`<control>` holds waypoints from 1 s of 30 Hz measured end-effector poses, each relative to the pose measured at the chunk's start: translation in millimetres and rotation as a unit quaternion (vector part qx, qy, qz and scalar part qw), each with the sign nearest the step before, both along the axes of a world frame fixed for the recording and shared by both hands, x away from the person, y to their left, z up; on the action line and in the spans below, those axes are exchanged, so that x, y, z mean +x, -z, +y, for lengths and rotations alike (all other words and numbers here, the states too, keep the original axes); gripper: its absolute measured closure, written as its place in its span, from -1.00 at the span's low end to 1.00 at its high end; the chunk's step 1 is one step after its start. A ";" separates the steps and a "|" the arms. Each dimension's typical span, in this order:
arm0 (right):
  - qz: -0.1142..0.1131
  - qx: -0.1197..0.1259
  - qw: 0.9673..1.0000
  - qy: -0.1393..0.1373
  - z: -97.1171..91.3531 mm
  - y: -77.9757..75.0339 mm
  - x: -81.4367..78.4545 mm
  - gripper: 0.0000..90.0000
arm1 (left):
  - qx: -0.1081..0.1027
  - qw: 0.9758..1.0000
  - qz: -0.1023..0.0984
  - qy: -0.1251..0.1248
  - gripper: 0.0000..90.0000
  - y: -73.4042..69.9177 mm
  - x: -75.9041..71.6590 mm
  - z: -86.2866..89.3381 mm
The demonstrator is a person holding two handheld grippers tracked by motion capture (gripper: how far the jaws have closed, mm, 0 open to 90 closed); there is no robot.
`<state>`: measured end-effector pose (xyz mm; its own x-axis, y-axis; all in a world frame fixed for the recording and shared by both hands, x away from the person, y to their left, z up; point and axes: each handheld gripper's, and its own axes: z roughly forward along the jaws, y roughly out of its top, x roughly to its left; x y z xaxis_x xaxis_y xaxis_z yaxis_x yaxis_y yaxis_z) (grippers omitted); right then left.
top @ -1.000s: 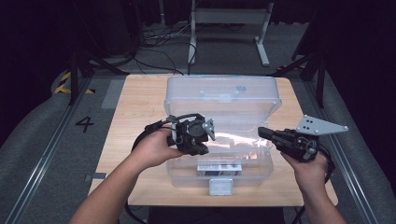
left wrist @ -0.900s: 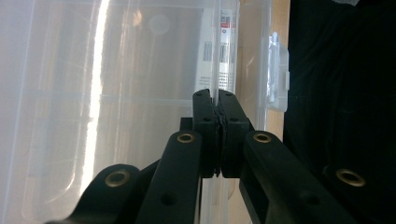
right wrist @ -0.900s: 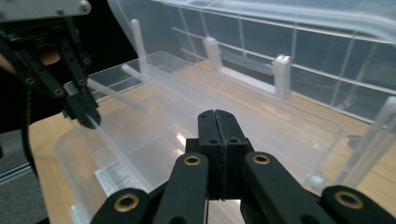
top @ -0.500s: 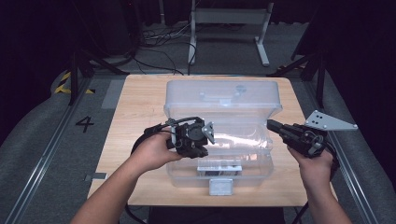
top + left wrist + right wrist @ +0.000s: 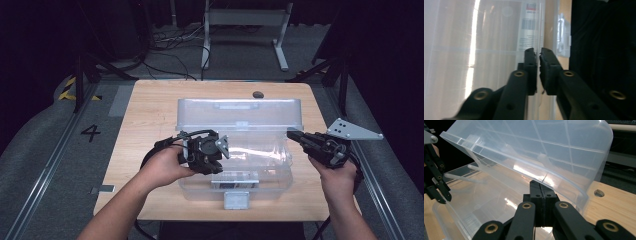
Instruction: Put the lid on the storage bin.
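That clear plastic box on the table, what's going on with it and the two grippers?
A person works at a clear storage box on a wooden table, its lid swung up at the back. The left gripper is at the box's left rim; its jaws have just been opening, a narrow gap between them, nothing held. The right gripper sits at the right rim with jaws shut on nothing.

Left gripper [image 5: 220,150], left of centre in the high view, is held in the left hand [image 5: 165,166] with the forearm entering from the lower left; its jaws have just been opening and stand a narrow slit apart with nothing between them. Right gripper [image 5: 295,136], at centre right, is gripped by the right hand [image 5: 340,172], jaws pressed fully together and pointing towards the upper left.
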<state>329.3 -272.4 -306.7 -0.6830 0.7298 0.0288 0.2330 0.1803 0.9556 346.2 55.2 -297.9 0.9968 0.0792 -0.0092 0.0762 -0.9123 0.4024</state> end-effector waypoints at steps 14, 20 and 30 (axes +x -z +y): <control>0.002 -0.010 1.000 -0.009 2.7 3.4 -3.7 1.00 | -0.047 0.998 0.018 -0.029 0.55 -6.5 -3.0 39.5; 0.004 -0.010 1.000 -0.013 0.7 4.8 -7.8 0.98 | -0.064 0.996 0.019 -0.053 0.53 -5.8 -6.3 63.5; 0.013 -0.024 0.999 -0.020 1.1 8.4 -15.3 0.97 | -0.106 0.990 0.029 -0.094 0.54 -3.0 -7.5 101.4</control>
<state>313.9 -271.4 -315.2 -0.7116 0.7025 0.0122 0.2496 0.2365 0.9390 338.7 156.7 -294.9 0.9622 0.2528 -0.1017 0.2644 -0.7755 0.5733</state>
